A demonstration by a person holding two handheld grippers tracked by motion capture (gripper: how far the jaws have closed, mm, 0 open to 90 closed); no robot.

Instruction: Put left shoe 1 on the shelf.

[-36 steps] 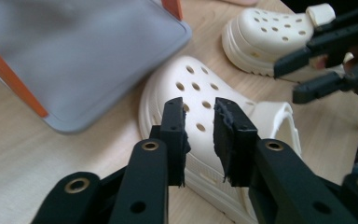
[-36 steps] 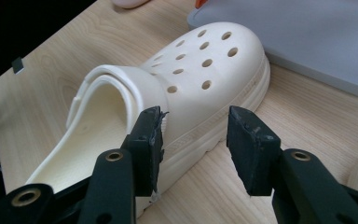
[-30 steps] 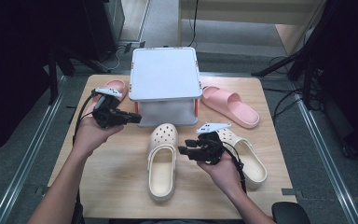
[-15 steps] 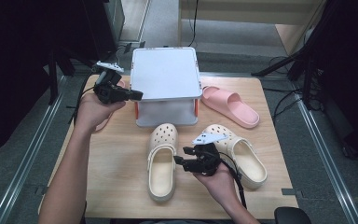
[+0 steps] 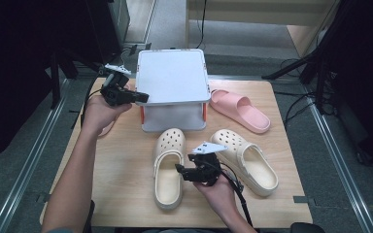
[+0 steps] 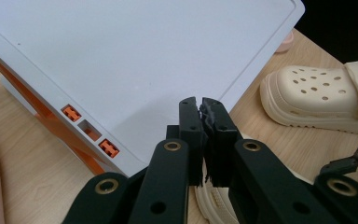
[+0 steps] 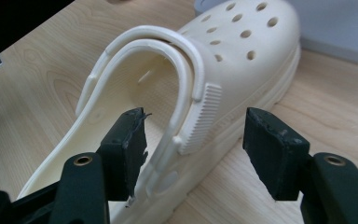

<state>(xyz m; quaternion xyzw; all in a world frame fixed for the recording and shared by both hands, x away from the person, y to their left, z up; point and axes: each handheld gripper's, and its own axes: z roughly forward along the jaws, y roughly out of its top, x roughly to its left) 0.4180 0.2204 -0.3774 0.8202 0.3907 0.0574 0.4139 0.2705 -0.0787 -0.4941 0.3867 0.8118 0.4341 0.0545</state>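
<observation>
A white lidded box (image 5: 172, 77) stands at the back middle of the table. My left gripper (image 5: 141, 98) is shut with nothing between its jaws, tips (image 6: 200, 105) just over the lid's (image 6: 135, 60) left front edge. Two cream clogs lie in front of the box. My right gripper (image 5: 182, 170) is open at the left clog's (image 5: 169, 167) right side. One jaw is inside the clog's (image 7: 177, 93) opening, the other outside, so the side wall and strap sit between them. The right clog (image 5: 246, 160) lies free.
A pink slipper (image 5: 238, 109) lies to the right of the box. The box has orange latches (image 6: 107, 147) on its side. Bare wooden table (image 5: 121, 170) stretches to the left of the clogs. Dark floor and stands surround the table.
My left gripper rose and moved back from beside the box to the lid's left edge. My right gripper drew nearer and leftward onto the left clog's side.
</observation>
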